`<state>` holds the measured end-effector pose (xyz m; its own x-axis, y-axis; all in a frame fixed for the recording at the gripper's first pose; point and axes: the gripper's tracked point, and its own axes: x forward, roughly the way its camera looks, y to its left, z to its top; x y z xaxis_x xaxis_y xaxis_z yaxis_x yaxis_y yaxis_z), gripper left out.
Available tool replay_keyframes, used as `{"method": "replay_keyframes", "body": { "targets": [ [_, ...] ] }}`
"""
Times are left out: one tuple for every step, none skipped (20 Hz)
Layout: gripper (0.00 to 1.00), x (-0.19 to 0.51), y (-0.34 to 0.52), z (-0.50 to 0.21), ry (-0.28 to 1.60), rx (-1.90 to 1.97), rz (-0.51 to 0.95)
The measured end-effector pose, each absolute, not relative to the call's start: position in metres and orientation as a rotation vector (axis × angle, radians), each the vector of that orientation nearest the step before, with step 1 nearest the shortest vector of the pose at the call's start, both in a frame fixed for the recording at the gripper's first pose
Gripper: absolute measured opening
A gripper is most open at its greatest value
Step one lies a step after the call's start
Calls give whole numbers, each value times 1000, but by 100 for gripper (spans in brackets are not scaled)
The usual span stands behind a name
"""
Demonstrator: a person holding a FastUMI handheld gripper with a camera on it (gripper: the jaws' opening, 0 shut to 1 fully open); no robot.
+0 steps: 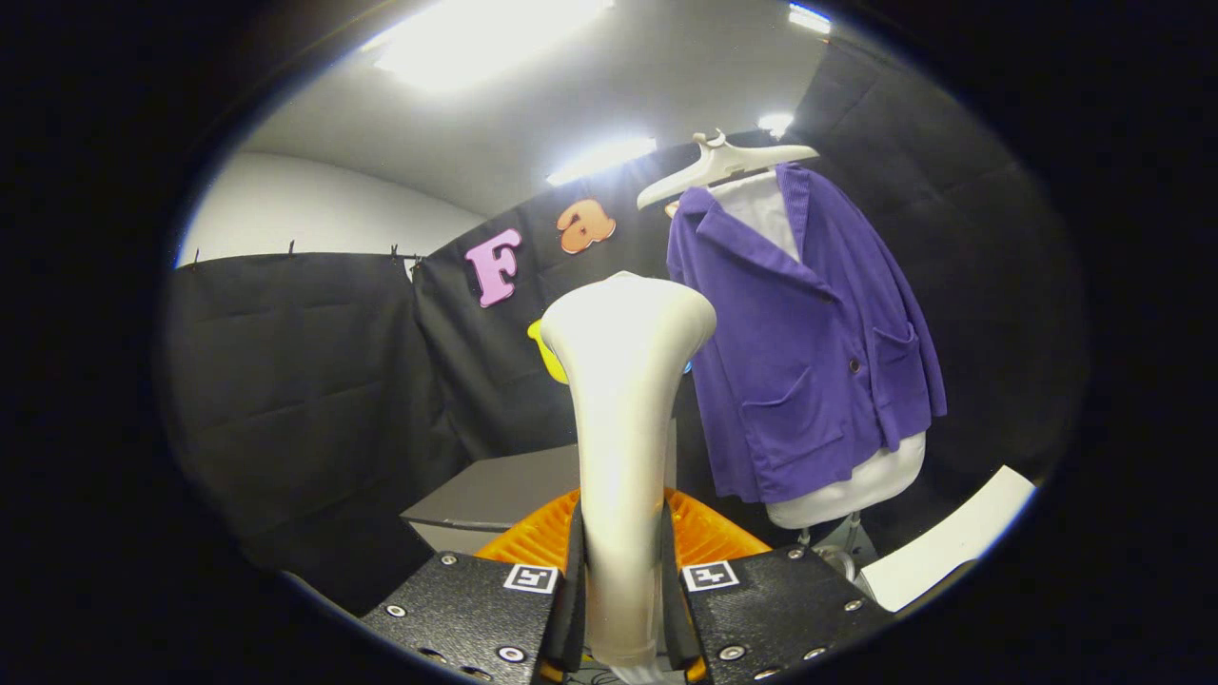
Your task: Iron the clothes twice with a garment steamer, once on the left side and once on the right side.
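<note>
A white garment steamer (623, 400) stands upright between my fingers, its handle clamped by both pads and its wide head rising ahead of me. My gripper (620, 580) is shut on that handle. Beyond and to the right of the steamer head hangs a purple jacket (809, 352) on a white mannequin torso (856, 490), with a white hanger (723, 164) at its top. The jacket is well apart from the steamer head. Its left sleeve side faces the steamer.
A grey box or tabletop (504, 495) sits low just beyond my fingers, left of the steamer. A white board (952, 552) lies at the lower right near the mannequin stand (837, 552). Black cloth walls enclose the booth on all sides.
</note>
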<state>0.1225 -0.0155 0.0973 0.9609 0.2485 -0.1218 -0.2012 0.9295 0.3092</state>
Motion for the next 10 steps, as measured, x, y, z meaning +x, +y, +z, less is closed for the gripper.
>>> {"method": "replay_keyframes", "body": {
  "targets": [
    [33, 123, -22, 105, 151, 285, 227],
    [33, 127, -28, 113, 136, 278, 220],
    [33, 134, -32, 120, 125, 267, 218],
    [33, 141, -36, 125, 123, 257, 216],
    [33, 149, -39, 130, 120, 250, 213],
    [33, 157, -43, 136, 113, 247, 213],
    [33, 166, -46, 142, 106, 246, 213],
    [33, 177, -49, 150, 98, 246, 211],
    [33, 188, -53, 157, 86, 247, 207],
    [33, 199, -57, 165, 72, 246, 202]
  ]
}}
